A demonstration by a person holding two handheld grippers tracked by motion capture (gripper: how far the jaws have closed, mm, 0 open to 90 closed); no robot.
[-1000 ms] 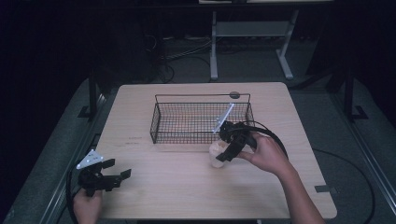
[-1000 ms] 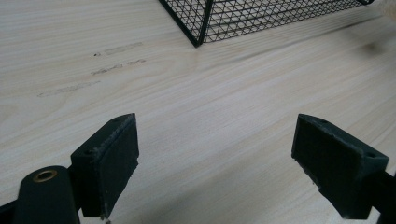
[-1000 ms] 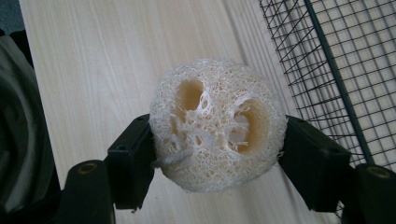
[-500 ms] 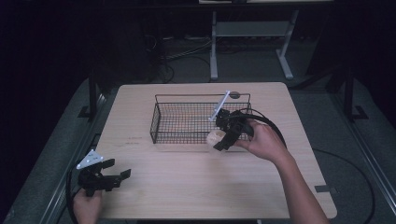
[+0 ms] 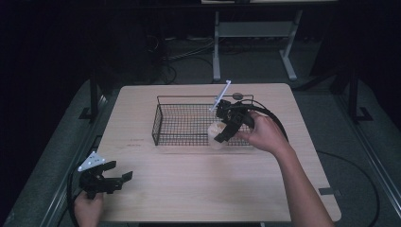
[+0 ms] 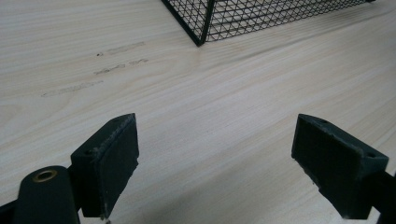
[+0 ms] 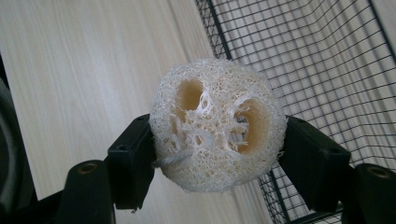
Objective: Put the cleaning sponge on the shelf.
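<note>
A pale, fibrous loofah sponge (image 7: 217, 123) with round holes is clamped between the two black jaws of my right gripper (image 7: 217, 156). In the high view this right gripper (image 5: 221, 132) holds the loofah (image 5: 215, 134) in the air over the front right part of the black wire basket (image 5: 163, 120). At the table's front left corner my left gripper (image 5: 124, 178) rests low over the wood, jaws wide apart with nothing between them. The left gripper view has that gripper (image 6: 215, 161) open above bare wood, with a basket corner (image 6: 201, 28) farther off.
The light wooden table (image 5: 198, 189) has its edge close to my left hand. A small dark round disc (image 5: 237, 96) lies behind the basket. Cables and a white frame stand on the dark floor beyond the table.
My right gripper has lifted the loofah up off the table and carried it away from me, to above the basket's front wall. The left gripper has stayed put.
</note>
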